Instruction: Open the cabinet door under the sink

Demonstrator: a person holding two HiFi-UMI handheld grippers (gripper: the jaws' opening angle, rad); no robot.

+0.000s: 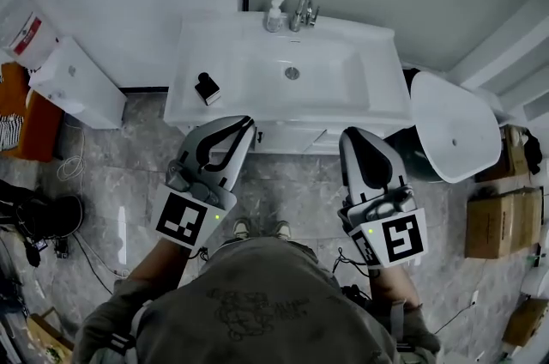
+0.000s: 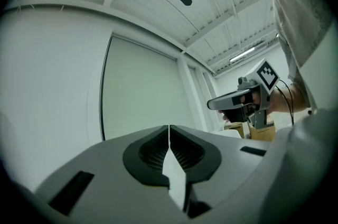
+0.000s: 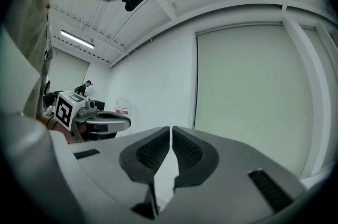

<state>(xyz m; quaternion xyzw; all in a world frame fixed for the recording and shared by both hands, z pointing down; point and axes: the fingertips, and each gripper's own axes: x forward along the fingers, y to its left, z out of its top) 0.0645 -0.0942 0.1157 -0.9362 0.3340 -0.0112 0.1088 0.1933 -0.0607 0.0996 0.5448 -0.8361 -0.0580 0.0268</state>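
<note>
cabinet door point(image 1: 290, 139) between left tool point(image 1: 248, 125), right tool point(image 1: 348, 136)

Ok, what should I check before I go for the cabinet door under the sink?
1. Left hand-held gripper empty: ok, jaws together, nothing between them.
2. Right hand-held gripper empty: ok, likewise shut on nothing.
3. Jaws open for a handle: not ok, both are shut.
4. Grippers aimed at the door: not ok, both gripper views show the wall, not the cabinet.
5. Handle located: cannot tell, only the top strip of the cabinet front shows below the sink.
</note>
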